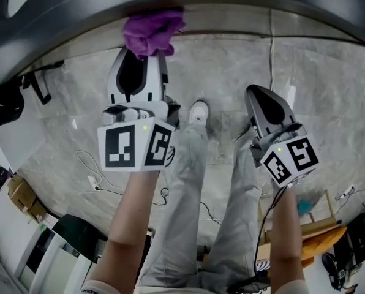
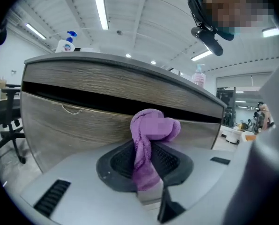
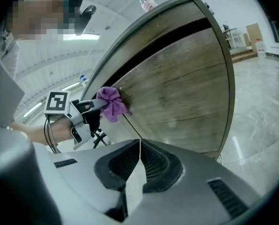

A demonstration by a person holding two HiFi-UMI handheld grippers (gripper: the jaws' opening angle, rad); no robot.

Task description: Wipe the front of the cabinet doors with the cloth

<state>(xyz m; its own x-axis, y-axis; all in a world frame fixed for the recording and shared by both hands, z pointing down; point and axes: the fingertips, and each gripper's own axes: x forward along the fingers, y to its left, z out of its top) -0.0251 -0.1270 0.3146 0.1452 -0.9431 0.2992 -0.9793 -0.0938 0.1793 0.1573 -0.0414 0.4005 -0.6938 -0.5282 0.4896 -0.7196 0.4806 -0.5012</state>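
Cloth (image 1: 152,32) clamped in left gripper (image 1: 147,52), vs cabinet door (image 2: 106,121).

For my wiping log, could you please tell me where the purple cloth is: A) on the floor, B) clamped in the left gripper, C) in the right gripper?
B: the left gripper is shut on the purple cloth, held against the wooden cabinet door; the right gripper is shut on nothing.

No readable text, numbers or brands anywhere. Black-and-white square-marker cubes on the left hand-held gripper (image 1: 147,54) and the right hand-held gripper (image 1: 256,93) carry code patterns only. Labels on the white spray bottle (image 2: 64,43) and the pink pump bottle (image 2: 199,77) are too small to read.
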